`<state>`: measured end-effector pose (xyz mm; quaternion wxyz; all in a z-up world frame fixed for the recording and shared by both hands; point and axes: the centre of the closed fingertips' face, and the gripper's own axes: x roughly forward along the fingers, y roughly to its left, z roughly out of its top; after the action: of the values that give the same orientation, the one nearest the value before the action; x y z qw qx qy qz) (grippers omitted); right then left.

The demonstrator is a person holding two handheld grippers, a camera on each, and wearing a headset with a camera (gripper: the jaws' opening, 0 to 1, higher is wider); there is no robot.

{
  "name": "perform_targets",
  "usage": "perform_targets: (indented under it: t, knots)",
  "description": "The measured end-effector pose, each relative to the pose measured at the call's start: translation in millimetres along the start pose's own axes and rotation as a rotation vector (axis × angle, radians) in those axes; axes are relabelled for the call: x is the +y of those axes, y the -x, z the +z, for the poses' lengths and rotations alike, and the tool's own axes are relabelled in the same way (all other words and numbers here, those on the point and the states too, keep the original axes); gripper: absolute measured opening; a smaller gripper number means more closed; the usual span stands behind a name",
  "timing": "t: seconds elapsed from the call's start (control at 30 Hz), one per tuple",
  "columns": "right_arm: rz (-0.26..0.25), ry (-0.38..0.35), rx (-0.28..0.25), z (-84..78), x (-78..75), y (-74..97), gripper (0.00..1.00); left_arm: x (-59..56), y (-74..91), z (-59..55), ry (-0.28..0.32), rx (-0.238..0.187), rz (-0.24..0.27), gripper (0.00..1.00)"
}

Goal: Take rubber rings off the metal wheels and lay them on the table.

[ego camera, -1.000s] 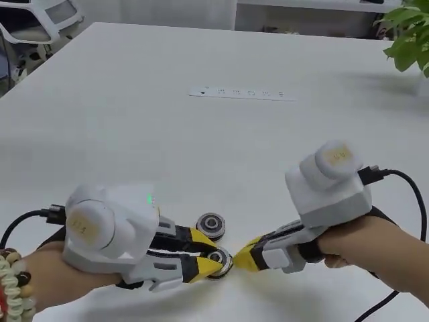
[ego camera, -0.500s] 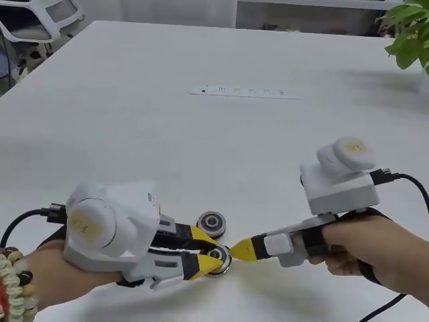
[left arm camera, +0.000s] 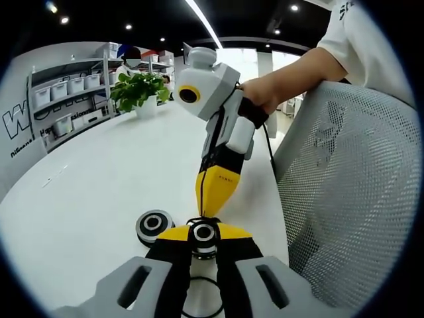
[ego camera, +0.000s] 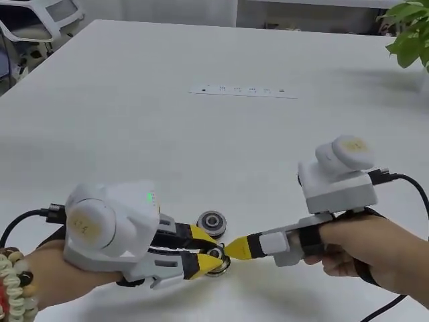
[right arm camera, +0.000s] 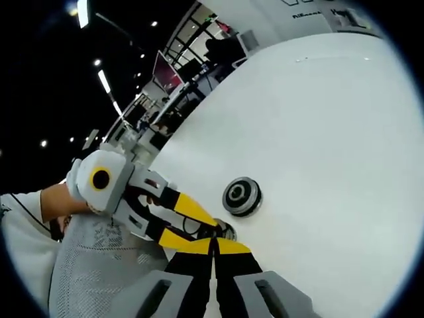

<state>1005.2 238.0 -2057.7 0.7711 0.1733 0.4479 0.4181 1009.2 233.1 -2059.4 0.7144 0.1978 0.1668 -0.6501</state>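
Note:
My left gripper (ego camera: 216,255) is shut on a small metal wheel (ego camera: 216,254), held just above the white table (ego camera: 201,147). In the left gripper view the wheel (left arm camera: 203,233) sits between the yellow jaws of the left gripper (left arm camera: 203,237). My right gripper (ego camera: 231,249) comes in from the right, shut, tips against that wheel's rim. A thin black strand of rubber ring (left arm camera: 193,219) curves at the right gripper (left arm camera: 212,211) tip. A second wheel (ego camera: 212,221) with its black ring lies flat just beyond. In the right gripper view it (right arm camera: 242,197) lies past the right gripper (right arm camera: 213,244).
A thin black ring (left arm camera: 205,299) lies on the table under my left gripper. A socket strip (ego camera: 241,92) is set into the table farther back. A plant (ego camera: 409,33) stands at the far right corner, office chairs (ego camera: 40,20) at the far left.
My right gripper has dropped lower and slid left, bringing its shut tips onto the wheel in my left gripper. The left gripper and the second wheel stayed put.

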Motion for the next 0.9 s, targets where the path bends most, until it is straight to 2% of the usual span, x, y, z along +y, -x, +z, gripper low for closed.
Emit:
perform_targets:
  t: [0.13,0.17,0.2,0.23,0.27,0.3,0.37,0.47,0.63,0.73,0.83,0.9]
  knots:
    - [0.018,-0.005,-0.007,1.6,2.7,0.1,0.0,0.0,0.0,0.0,0.0,-0.001,0.0,0.07]
    - [0.036,-0.008,-0.013,2.8,6.4,-0.3,0.0,0.0,0.0,0.0,0.001,-0.001,0.0,0.07]
    - [0.086,-0.016,-0.035,7.1,15.8,-0.4,0.0,-0.1,-0.2,0.2,0.001,-0.002,0.0,0.07]
    - [0.057,-0.033,-0.018,6.1,13.5,-0.7,0.0,0.3,-0.3,0.3,0.0,-0.002,0.003,0.08]
    - [0.022,0.049,-0.006,5.0,6.6,-1.4,0.0,0.3,-0.3,0.3,0.002,-0.002,0.003,0.08]
    - [0.014,0.078,-0.022,7.4,5.3,-1.8,0.0,0.4,-0.3,0.2,0.002,-0.002,0.002,0.08]
    - [0.031,0.007,-0.035,9.3,5.7,-0.5,0.0,0.6,-0.3,0.2,0.004,-0.004,0.003,0.08]
    - [-0.011,0.037,-0.018,6.4,-3.4,0.9,0.0,0.6,-0.2,0.3,0.007,-0.004,0.003,0.08]
    - [-0.025,0.036,-0.015,5.9,-5.0,-0.6,0.0,0.6,-0.2,0.6,0.026,-0.003,0.002,0.08]
    - [-0.046,0.035,0.003,3.2,-10.3,-3.0,0.0,0.3,-0.2,1.0,0.027,0.007,0.002,0.08]
    - [-0.046,0.029,0.007,2.7,-12.8,-2.4,0.0,0.0,1.5,0.3,0.045,0.032,-0.02,0.08]
    - [-0.046,0.029,0.002,3.7,-12.0,-1.4,0.0,0.1,3.3,1.6,0.061,0.029,-0.026,0.12]
